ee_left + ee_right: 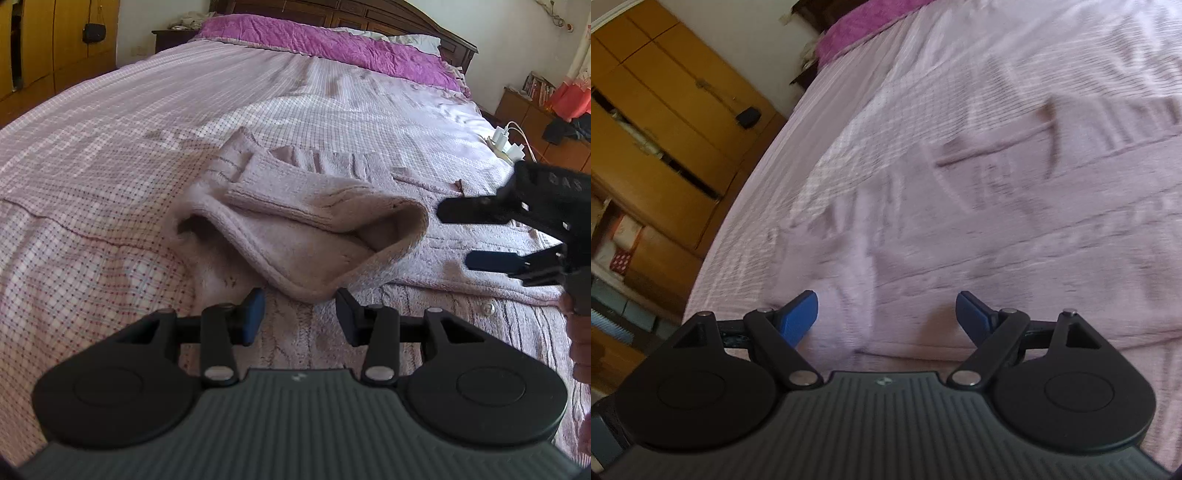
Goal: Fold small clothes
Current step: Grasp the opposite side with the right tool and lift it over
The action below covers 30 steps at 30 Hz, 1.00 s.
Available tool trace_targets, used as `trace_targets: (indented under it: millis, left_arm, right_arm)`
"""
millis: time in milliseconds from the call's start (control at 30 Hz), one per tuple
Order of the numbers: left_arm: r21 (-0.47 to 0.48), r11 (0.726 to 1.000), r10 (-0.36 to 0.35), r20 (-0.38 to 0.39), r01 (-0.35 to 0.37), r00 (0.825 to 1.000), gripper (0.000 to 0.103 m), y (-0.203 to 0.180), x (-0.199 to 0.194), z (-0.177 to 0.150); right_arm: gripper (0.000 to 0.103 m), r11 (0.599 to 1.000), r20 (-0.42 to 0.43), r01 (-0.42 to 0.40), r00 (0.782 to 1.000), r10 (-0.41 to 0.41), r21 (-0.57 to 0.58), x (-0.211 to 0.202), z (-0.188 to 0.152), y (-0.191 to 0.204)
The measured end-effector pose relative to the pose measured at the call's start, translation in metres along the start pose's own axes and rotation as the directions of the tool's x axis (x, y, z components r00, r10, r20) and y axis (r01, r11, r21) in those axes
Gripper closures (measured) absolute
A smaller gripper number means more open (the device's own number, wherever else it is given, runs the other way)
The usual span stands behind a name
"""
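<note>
Left claw stood part open, nothing between its pads; just ahead lay the pale pink fleecy knitted garment, a folded-over flap with a corded hem nearly touching the fingertips. Right claw gaped wide and empty over the same fleece, blurred. Judged soft, light, limp, prone to sag: best pinched at the thick hem, spread on the checked pink bedspread.

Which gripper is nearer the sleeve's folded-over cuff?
Left. The left gripper sits open just below the cuff, jaws either side of its hem. The right gripper hovers open, apart, off its right end.
</note>
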<state>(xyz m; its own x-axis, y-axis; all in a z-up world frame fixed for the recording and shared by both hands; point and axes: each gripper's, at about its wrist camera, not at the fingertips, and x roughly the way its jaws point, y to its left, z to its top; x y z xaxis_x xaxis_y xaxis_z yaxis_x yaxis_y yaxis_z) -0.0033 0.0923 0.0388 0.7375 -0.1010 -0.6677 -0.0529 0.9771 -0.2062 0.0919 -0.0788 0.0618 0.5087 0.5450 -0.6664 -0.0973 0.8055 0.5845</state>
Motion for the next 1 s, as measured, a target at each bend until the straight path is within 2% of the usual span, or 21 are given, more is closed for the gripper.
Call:
trace_targets:
  millis: [267,333,367,400,467,567,667,733,867,1000]
  left_arm:
    - [-0.029,1.0,-0.004,0.005,0.004,1.0,0.058,0.01,-0.004,-0.002]
    - [-0.045,0.999,-0.018,0.008,0.019,1.0,0.058,0.014,-0.005,0.0]
    - [-0.051,0.998,-0.023,0.012,0.023,1.0,0.058,0.015,-0.005,0.001]
    - [-0.052,0.998,-0.025,0.016,0.025,1.0,0.058,0.016,-0.005,0.001]
    - [-0.05,0.998,-0.023,0.022,0.024,0.999,0.058,0.018,-0.004,0.002]
    - [-0.061,0.997,-0.044,0.045,0.047,0.998,0.058,0.02,-0.002,0.006]
    - [-0.065,0.993,-0.092,0.091,0.098,0.992,0.058,0.021,0.002,0.011]
    - [-0.062,0.993,-0.098,0.103,0.104,0.99,0.058,0.021,0.007,0.013]
    - [-0.078,0.995,-0.063,0.071,0.069,0.995,0.059,0.023,0.019,0.013]
    - [-0.068,0.995,-0.063,0.07,0.068,0.996,0.059,0.025,0.02,0.01]
  right_arm:
    - [0.018,0.998,-0.117,-0.022,0.993,0.016,-0.057,0.042,0.003,0.024]
    - [0.036,0.995,-0.105,-0.003,0.994,-0.007,-0.1,0.044,0.003,0.029]
    - [0.059,0.993,-0.102,0.006,0.995,-0.018,-0.12,0.044,0.004,0.031]
    - [0.075,0.993,-0.098,0.013,0.995,-0.024,-0.119,0.044,0.005,0.032]
    - [0.083,0.993,-0.09,0.006,0.996,-0.017,-0.118,0.042,0.009,0.033]
    - [0.085,0.985,-0.049,0.003,0.999,-0.011,-0.17,0.032,0.017,0.042]
    - [0.086,0.974,0.019,0.002,1.0,0.002,-0.225,0.019,0.03,0.057]
    - [0.087,0.967,0.071,-0.001,0.997,0.019,-0.254,0.009,0.04,0.065]
    - [0.088,0.945,0.203,0.034,0.979,0.035,-0.325,-0.022,0.055,0.075]
    - [0.089,0.936,0.287,0.089,0.958,0.012,-0.339,-0.048,0.06,0.064]
